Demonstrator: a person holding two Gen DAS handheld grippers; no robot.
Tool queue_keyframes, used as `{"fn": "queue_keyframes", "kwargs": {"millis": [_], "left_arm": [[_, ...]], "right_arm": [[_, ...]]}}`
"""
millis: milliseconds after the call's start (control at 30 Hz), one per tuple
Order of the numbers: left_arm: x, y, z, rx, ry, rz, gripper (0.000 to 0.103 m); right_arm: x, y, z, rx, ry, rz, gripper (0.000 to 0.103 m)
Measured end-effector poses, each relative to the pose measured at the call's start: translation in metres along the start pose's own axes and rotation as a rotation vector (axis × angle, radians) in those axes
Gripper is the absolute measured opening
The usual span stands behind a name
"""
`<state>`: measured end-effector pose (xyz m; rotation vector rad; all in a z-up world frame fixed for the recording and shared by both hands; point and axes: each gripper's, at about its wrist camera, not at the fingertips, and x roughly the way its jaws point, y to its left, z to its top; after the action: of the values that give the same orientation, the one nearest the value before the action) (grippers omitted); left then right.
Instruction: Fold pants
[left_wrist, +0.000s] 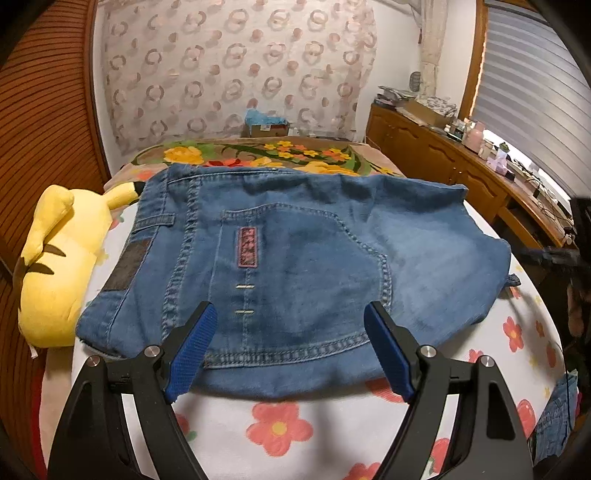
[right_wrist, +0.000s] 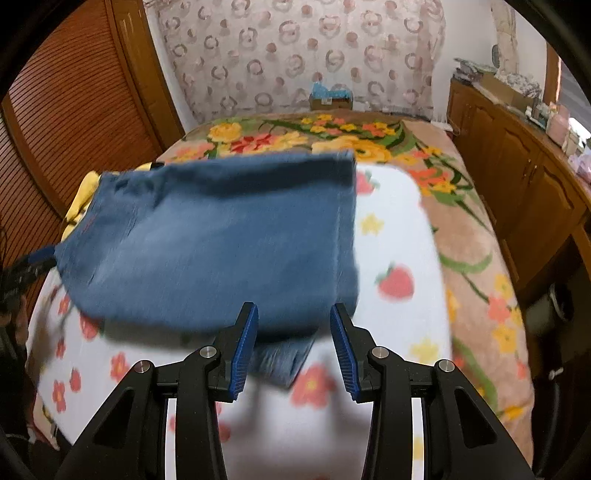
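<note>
Folded blue jeans (left_wrist: 295, 258) lie flat on a white flowered blanket (left_wrist: 280, 428) on the bed, back pocket with a pink patch (left_wrist: 248, 246) facing up. My left gripper (left_wrist: 290, 308) hovers over their near edge, open wide, with nothing between its blue pads. In the blurred right wrist view the jeans (right_wrist: 221, 236) lie ahead and to the left. My right gripper (right_wrist: 293, 308) stands over their near right corner, jaws partly apart and pressing on nothing. A small denim flap (right_wrist: 284, 358) shows below the gap.
A yellow plush toy (left_wrist: 55, 266) lies against the jeans' left side. A wooden cabinet (left_wrist: 443, 158) with clutter on top runs along the right of the bed. A louvered wooden door (right_wrist: 74, 110) stands at left. More denim (left_wrist: 557, 417) hangs at the lower right.
</note>
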<state>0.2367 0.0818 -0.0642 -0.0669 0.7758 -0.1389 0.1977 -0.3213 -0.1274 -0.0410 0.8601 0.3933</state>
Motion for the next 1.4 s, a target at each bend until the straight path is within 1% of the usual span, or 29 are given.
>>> {"fn": "queue_keyframes", "kwargs": {"millis": [133,267,367,500,567,667,733,767,833,867,900,1000,1100,1200,1267,1300,1333,1400], "left_arm": [[-0.006,0.005,-0.005,-0.008,-0.002,0.022,0.082],[-0.010,0.011,-0.008,-0.017,-0.007,0.043,0.082],[-0.011,0.021,-0.011,-0.036,-0.011,0.066,0.082],[-0.017,0.040,-0.012,-0.058,-0.023,0.117,0.082],[-0.020,0.053,-0.012,-0.074,-0.028,0.147,0.082],[-0.022,0.073,-0.013,-0.109,-0.031,0.194,0.082],[-0.022,0.088,-0.014,-0.142,-0.027,0.226,0.082],[-0.021,0.094,-0.015,-0.156,-0.024,0.237,0.082],[-0.017,0.105,-0.015,-0.186,-0.015,0.256,0.082],[-0.016,0.109,-0.015,-0.198,-0.008,0.259,0.082],[-0.013,0.113,-0.015,-0.206,-0.001,0.262,0.077],[-0.005,0.123,-0.015,-0.234,0.022,0.262,0.071],[0.002,0.132,-0.018,-0.265,0.041,0.273,0.068],[0.009,0.134,-0.022,-0.266,0.067,0.279,0.065],[0.013,0.133,-0.023,-0.259,0.077,0.282,0.058],[0.014,0.133,-0.024,-0.258,0.080,0.279,0.053],[0.015,0.132,-0.024,-0.258,0.082,0.272,0.051],[0.016,0.131,-0.023,-0.248,0.079,0.274,0.049]], "right_arm": [[0.001,0.000,-0.016,0.037,0.021,0.004,0.042],[0.007,-0.003,-0.021,0.071,0.029,0.018,0.042],[0.009,0.000,-0.022,0.070,0.033,0.011,0.042],[0.012,0.008,-0.022,0.055,0.037,0.000,0.042],[0.014,0.008,-0.025,0.052,0.040,0.008,0.034],[0.017,0.013,-0.024,0.034,0.044,-0.001,0.032],[0.015,0.011,-0.025,0.027,0.035,-0.001,0.025],[0.015,0.010,-0.025,0.031,0.030,0.006,0.023],[0.014,0.010,-0.026,0.033,0.017,0.010,0.016],[0.013,0.010,-0.027,0.033,0.011,0.013,0.014],[0.012,0.011,-0.027,0.032,0.005,0.012,0.006],[0.013,0.011,-0.029,0.031,0.008,0.004,0.006],[0.013,0.007,-0.029,0.053,0.010,0.014,0.006],[0.008,0.004,-0.028,0.073,-0.006,0.019,0.007],[0.007,0.004,-0.026,0.081,-0.014,0.014,0.008],[0.007,0.004,-0.025,0.081,-0.016,0.011,0.013],[0.008,0.004,-0.024,0.081,-0.014,0.002,0.021],[0.012,0.004,-0.024,0.088,-0.006,-0.001,0.030]]}}
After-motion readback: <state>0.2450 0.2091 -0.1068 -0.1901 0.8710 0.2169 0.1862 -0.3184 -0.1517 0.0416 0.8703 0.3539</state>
